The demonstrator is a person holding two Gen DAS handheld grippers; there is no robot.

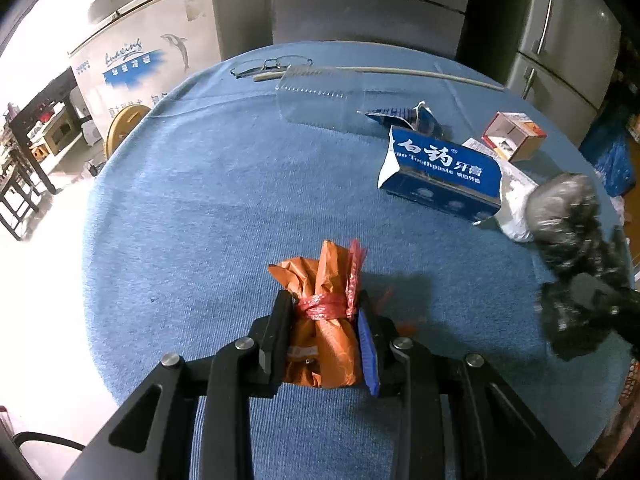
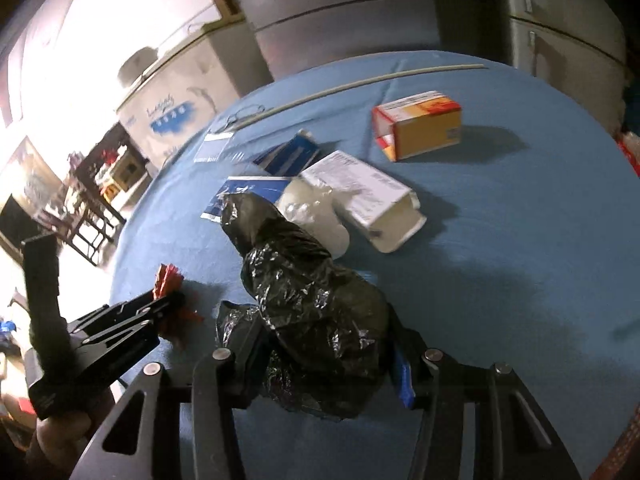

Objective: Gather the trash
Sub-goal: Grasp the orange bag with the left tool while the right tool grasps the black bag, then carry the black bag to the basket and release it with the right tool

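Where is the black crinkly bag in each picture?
Left wrist view: the black bag is at the far right edge, blurred.
Right wrist view: the black bag is low in the centre, clamped in the right gripper.
Shared landmark: the blue toothpaste box.

Home kitchen or storeroom: chest freezer [image 1: 136, 60], refrigerator [image 1: 560, 44], blue-clothed table [image 1: 224, 200].

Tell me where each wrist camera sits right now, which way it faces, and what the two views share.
Left wrist: sits behind the left gripper, looking forward across the blue table; its fingers clamp the orange bundle.
Right wrist: sits behind the right gripper, looking the same way; its fingers hold the black bag, and the left gripper shows at lower left.
Shared: toothpaste box, glasses, long stick.
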